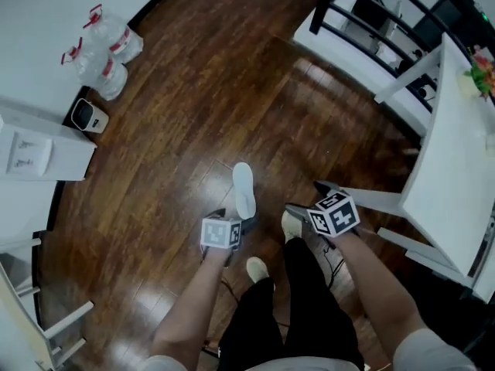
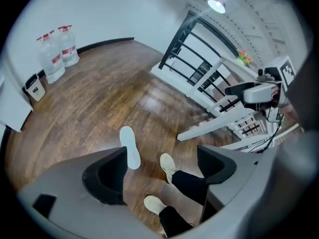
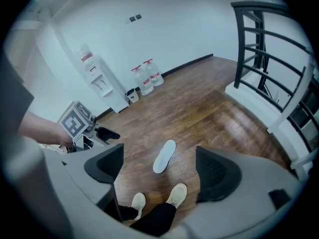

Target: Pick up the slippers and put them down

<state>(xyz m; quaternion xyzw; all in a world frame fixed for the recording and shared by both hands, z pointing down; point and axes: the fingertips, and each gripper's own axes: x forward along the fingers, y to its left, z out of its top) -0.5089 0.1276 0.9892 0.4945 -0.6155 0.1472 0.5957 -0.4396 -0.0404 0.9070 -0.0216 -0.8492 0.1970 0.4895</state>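
Head view shows the big wooden floor (image 1: 193, 91), one white slipper (image 1: 244, 190) lying on it by the person's feet, and the left gripper (image 2: 160, 154) and right gripper (image 3: 159, 158) wide open and empty, so this slipper looks put down.

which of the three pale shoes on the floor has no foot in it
The flat white slipper, lying alone on the wood floor ahead of the person. The two cream shoes each have a black trouser leg rising from them.

Office-like room; wood floor (image 1: 201, 91), water dispenser (image 3: 99, 81), water jugs (image 1: 104, 52), white table (image 1: 456, 168)
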